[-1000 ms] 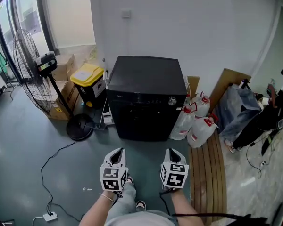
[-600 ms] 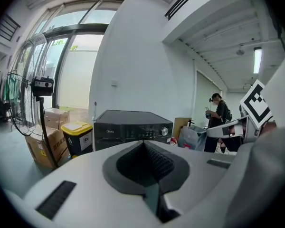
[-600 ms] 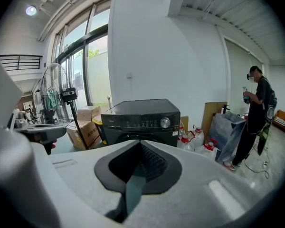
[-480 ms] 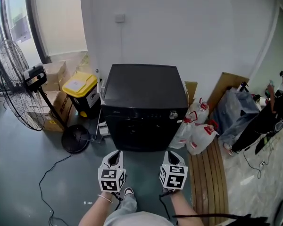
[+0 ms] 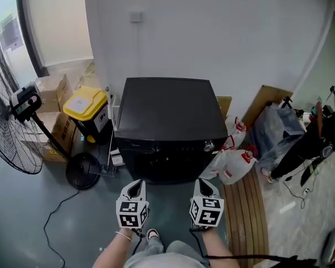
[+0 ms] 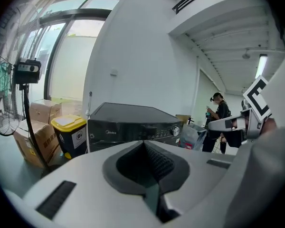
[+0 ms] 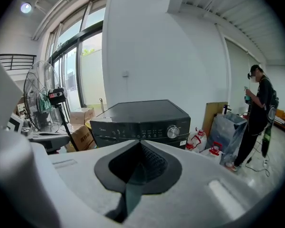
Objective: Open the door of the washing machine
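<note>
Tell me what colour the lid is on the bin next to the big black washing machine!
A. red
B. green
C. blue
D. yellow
D: in the head view, the bin standing just beside the washing machine has a bright yellow lid on its dark body.

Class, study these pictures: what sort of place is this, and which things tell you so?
Probably a utility or storage corner indoors: a black washing machine, cardboard boxes and a yellow-lidded bin beside it, and a standing fan.
</note>
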Tool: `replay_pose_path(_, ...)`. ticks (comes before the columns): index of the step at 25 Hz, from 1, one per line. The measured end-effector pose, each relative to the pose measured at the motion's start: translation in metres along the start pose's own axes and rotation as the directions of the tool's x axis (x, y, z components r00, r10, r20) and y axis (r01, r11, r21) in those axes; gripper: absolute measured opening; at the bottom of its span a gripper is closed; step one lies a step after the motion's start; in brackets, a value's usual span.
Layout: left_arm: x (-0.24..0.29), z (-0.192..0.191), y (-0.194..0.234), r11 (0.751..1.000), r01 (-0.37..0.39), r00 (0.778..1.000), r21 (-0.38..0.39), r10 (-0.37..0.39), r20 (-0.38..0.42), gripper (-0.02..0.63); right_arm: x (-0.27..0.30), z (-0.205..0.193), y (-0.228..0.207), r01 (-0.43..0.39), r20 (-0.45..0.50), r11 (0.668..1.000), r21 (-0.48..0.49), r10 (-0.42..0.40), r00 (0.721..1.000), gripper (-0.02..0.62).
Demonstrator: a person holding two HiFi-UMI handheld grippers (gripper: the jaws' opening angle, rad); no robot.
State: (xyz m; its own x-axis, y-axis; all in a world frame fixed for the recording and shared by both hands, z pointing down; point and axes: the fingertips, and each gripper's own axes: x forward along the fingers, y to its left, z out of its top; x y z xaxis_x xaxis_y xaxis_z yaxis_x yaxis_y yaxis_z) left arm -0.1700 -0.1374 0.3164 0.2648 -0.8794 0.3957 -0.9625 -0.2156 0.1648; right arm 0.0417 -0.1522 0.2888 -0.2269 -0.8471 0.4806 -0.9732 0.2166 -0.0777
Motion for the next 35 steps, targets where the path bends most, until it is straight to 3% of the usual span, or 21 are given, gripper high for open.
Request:
replay_pose_path(7,0.032,0.002,0.013,0.999,-0.008,1.0,-0.049,0.008,-0.017,0.005,0.027,-0.001,-0.009,0.02,-0.056,1.0,-0.023,-0.021,0.998,0.005)
replay_pose_path(13,0.041,-0.007,0.015,0.996,-0.039,0.998,-0.075,0.035,-0.048,0.005,0.047,0.009,-0.005,-0.026,-0.067,0.998,-0.055,0.022,0.998,0.005)
replay_pose_path(28,0.094,-0.052,0.044,0.991,-0.093,0.991,-0.096,0.083,-0.106,0.005,0.122,-0.038,-0.009,-0.09,-0.177,0.994,-0.054,0.079,0.981,0.005)
replay_pose_path(35,0.133,-0.099,0.075,0.98,-0.143,0.986,-0.138,0.128,-0.11,0.005,0.178,-0.088,-0.015,-0.1,-0.216,0.995,-0.023,0.092,0.972,0.005)
